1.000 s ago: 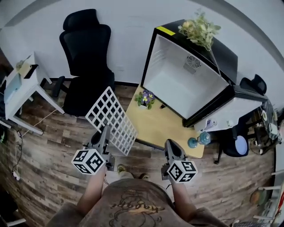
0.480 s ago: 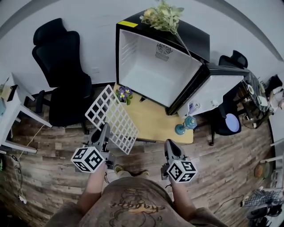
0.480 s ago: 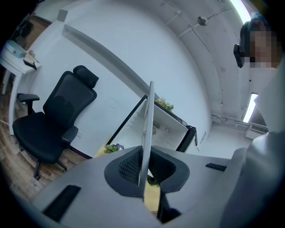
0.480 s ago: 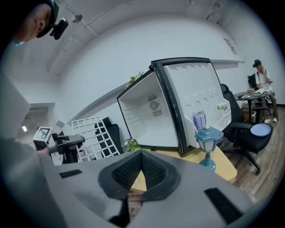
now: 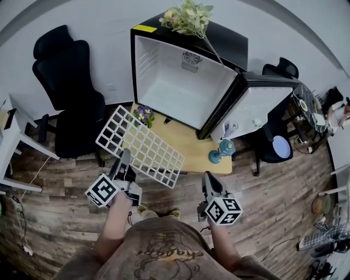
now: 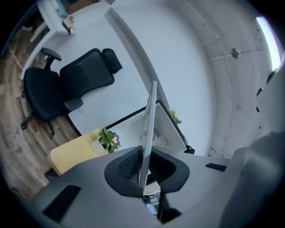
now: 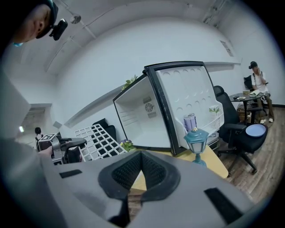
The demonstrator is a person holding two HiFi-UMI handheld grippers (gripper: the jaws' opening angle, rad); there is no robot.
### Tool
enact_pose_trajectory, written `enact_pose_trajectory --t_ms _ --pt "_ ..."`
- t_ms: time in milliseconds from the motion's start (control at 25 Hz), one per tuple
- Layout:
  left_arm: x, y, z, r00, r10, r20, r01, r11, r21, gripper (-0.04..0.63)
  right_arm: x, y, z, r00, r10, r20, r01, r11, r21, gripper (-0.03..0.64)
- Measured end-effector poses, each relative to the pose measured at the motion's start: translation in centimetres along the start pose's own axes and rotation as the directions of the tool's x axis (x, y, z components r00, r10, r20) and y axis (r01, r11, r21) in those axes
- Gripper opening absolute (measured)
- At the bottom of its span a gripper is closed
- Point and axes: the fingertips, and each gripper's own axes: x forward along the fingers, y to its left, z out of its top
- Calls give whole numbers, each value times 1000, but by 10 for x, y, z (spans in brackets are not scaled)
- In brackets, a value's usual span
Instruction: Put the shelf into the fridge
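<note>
Floorboards [image 5: 54,219] of dark wood run under the whole scene. At far left a black office chair [image 5: 68,93] stands against the white wall. Just right of it the left gripper [image 5: 124,159] holds the shelf [image 5: 141,145], a white wire grid. Its fingers are pinching the shelf's near edge, which the left gripper view shows edge-on between the pads. The shelf hangs in the air, tilted, over the left end of the yellow table [image 5: 188,150], outside the fridge and in front of its left side. A small flower pot [image 5: 143,114] with purple blooms sits on the table just beyond the shelf.

Behind it the black fridge [image 5: 180,76] stands on the table, its white inside showing and a leafy plant [image 5: 188,16] on its top. Its door [image 5: 257,109] is swung open to the right, with a can [image 5: 230,129] in the door rack. A teal lantern [image 5: 219,150] stands at the table's right front corner. Nearer the person, the right gripper [image 5: 209,179] hovers off the table's front edge, fingers pressed together on nothing.
</note>
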Motion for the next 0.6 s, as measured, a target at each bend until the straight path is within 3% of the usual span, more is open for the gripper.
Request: enact_pose_trajectory --t_ms 320,600 --pt "3 14 -11 999 -7 36 14 977 -211 48 -9 -15 -8 1000 -18 -18 19 1000 17 0" --pt "11 15 -16 996 -36 82 64 923 -378 48 -11 -26 -6 999 -30 -14 31 999 43 0"
